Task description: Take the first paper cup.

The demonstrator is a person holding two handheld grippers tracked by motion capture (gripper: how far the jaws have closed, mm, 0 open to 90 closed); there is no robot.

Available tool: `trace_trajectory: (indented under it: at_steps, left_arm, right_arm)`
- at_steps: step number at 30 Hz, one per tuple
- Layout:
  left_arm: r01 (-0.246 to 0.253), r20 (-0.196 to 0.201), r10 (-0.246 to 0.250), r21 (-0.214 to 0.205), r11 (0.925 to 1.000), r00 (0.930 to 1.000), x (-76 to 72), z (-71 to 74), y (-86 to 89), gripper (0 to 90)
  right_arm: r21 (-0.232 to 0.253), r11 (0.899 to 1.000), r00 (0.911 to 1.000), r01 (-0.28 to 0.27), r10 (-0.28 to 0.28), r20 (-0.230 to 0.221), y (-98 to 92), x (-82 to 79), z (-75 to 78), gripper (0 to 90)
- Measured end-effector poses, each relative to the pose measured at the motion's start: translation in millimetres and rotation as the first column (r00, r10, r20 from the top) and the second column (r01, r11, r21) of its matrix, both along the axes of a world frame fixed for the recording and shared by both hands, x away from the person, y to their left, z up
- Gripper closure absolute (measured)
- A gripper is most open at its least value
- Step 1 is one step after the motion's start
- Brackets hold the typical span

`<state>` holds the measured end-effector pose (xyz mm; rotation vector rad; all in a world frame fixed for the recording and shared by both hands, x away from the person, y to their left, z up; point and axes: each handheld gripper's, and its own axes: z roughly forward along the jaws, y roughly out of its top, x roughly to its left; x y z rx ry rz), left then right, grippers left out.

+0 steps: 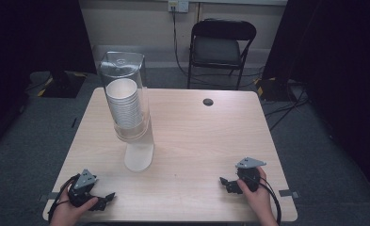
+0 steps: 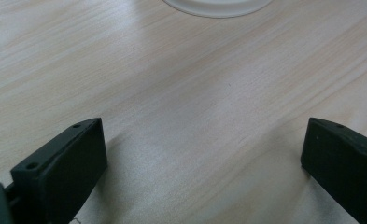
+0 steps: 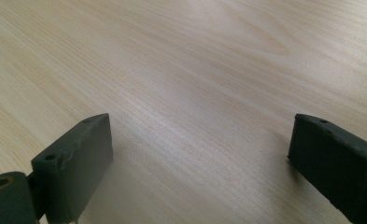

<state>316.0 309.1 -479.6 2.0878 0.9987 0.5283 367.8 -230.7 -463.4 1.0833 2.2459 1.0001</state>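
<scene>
My pale wood table [image 1: 197, 141], a clear cup dispenser [image 1: 126, 101] standing left of centre on its white base [image 1: 139, 157], a dark round grommet [image 1: 208, 101] to the dispenser's right, near the far edge

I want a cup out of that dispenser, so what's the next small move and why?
Probably reach the left gripper forward toward the white cup hanging below the clear dispenser. Its jaws stand wide open with only bare table between them, and it sits nearer that cup than the right gripper.
</scene>
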Motion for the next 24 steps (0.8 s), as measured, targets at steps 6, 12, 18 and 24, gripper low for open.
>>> trace_trajectory:
  at_steps: [6,12,18,24]
  left_arm:
    - [0.021,0.018,-0.021,-0.009,0.9997,0.9996,-1.6,1.1,-4.3,5.2]
    - [0.007,0.061,-0.003,-0.082,0.9966,0.9982,1.0,10.3,-11.6,18.7]
    - [-0.062,0.176,0.1,-0.209,0.976,0.9792,12.6,36.3,-15.0,17.4]
    - [-0.065,0.249,0.137,-0.277,0.9587,0.9587,26.5,58.2,-32.4,18.5]
  right_arm:
    - [0.0,1.0,1.0,0.002,-0.002,-0.002,0.1,-0.2,0.1,5.8]
    - [-0.001,1.0,1.0,0.009,-0.009,-0.003,0.4,-0.5,0.1,5.5]
    - [-0.001,1.0,0.9999,0.012,-0.012,-0.004,0.5,-0.7,0.2,5.5]
    - [-0.001,1.0,0.9999,0.015,-0.015,-0.003,0.6,-1.0,0.1,5.5]
